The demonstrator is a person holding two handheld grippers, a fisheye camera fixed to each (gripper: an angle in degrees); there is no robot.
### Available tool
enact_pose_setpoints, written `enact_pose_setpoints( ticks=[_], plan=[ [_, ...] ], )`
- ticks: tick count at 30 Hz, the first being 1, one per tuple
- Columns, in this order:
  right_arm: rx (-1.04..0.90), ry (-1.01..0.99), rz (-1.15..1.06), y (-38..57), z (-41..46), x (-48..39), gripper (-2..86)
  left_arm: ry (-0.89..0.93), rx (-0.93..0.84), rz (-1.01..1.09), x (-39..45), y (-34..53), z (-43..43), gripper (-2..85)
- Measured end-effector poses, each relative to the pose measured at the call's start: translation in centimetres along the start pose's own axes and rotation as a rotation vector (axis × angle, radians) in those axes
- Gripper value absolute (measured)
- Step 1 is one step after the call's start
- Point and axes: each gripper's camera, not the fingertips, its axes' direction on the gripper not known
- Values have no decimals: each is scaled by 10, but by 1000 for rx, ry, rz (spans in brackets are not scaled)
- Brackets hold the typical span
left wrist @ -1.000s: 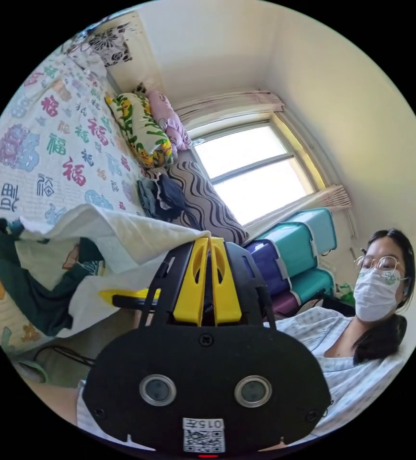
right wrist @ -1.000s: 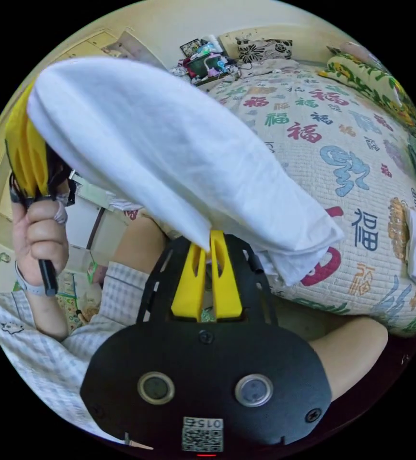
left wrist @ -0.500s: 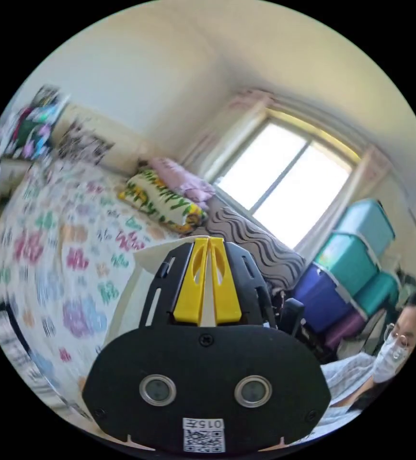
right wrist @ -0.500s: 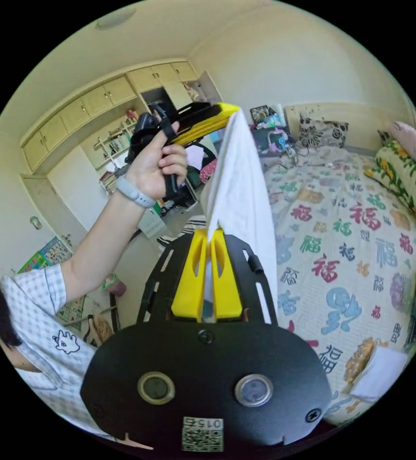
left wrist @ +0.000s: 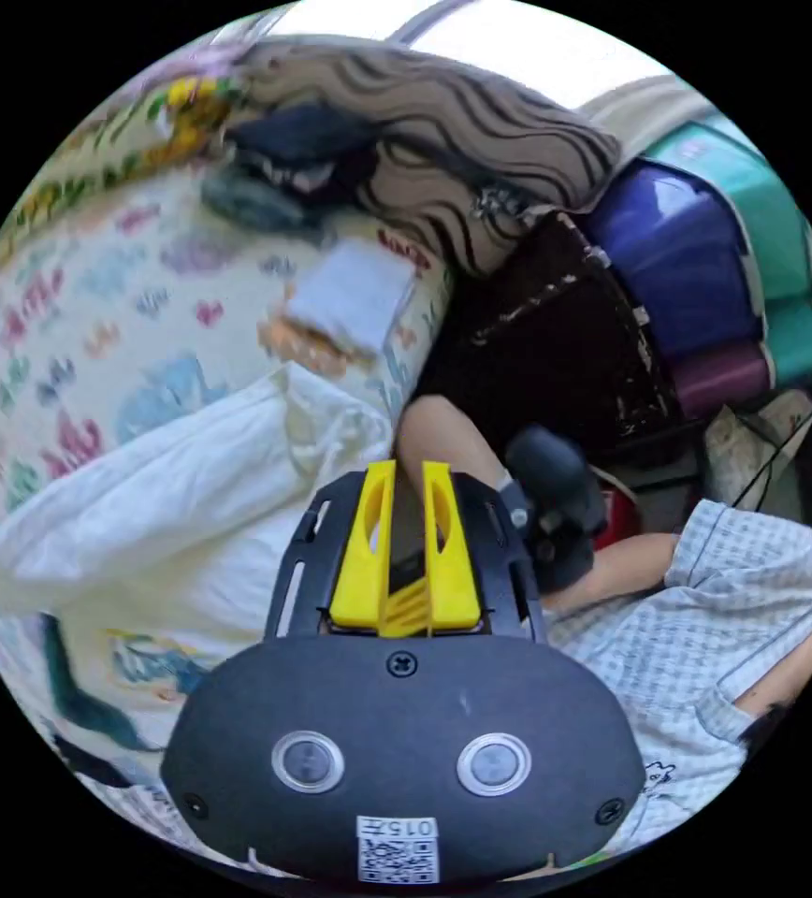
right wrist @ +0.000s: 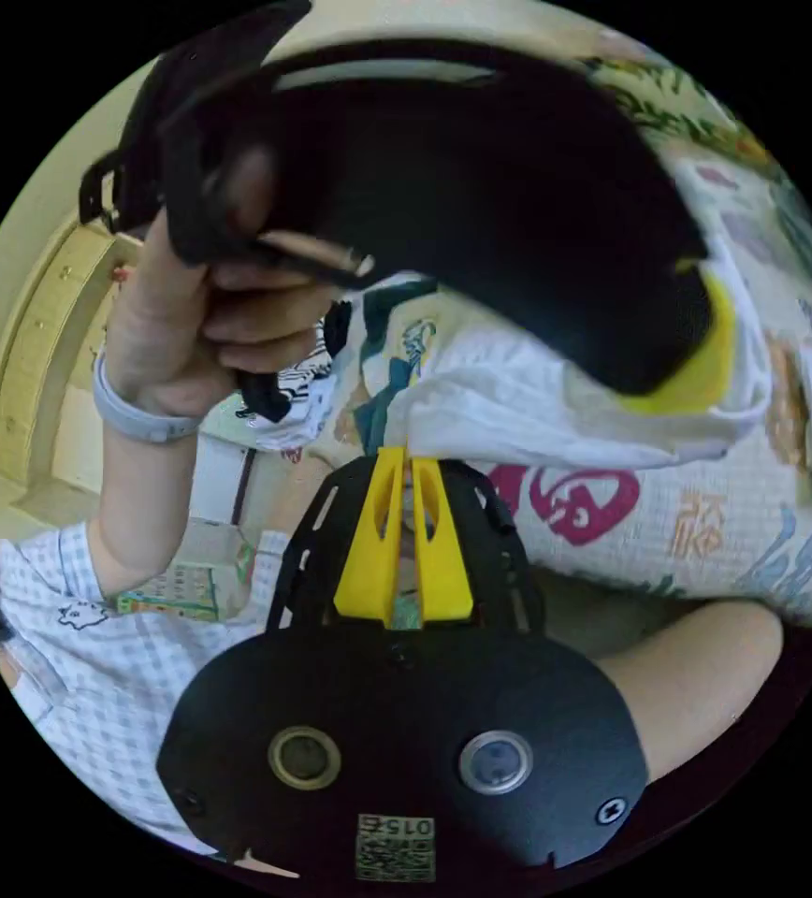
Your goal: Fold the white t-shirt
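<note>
left hand-held gripper [right wrist: 696, 374] blocks white t-shirt [right wrist: 537, 412].

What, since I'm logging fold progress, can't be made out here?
- Right gripper view: the left gripper, close up, covers much of the shirt.
- Same view: whether the right gripper pinches the shirt; its tips meet the shirt's edge.
- Left gripper view: the bed is motion-blurred.

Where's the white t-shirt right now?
The white t-shirt lies bunched on the patterned bedspread near the bed's edge, beside the left gripper in the left gripper view; in the right gripper view it sits just beyond the right gripper.
</note>
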Motion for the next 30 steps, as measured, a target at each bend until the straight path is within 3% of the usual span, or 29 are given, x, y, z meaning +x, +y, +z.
enact_pose_setpoints(
  ticks=[4, 6, 9, 12, 17, 19, 21, 30],
  plan=[
    [-25, -162, 135, 40, -7, 47, -4, 191, 128, -153, -37, 91, 39, 68],
    [-27, -145, 160, 41, -13, 54, -4, 227, 342, -302, -55, 176, 28, 72],
    [-38, -138, 100, 17, -15, 47, -4, 89, 687, -635, -76, 305, -6, 76],
    [-88, -135, -18, -26, 0, 27, -1, -112, 901, -905, -92, 403, -31, 94],
    [-186, -135, -161, -115, 48, -21, 5, -168, 922, -1036, -149, 434, -31, 116],
    [-200, -149, -193, -140, 60, -39, 5, -117, 864, -1062, -173, 429, -19, 97],
    [-205, -153, -228, -160, 66, -58, 6, -92, 849, -1047, -177, 428, -8, 11],
    [-325, -37, -451, -250, 101, -143, 55, 265, 800, -738, -88, 426, 20, -9]
  ],
)
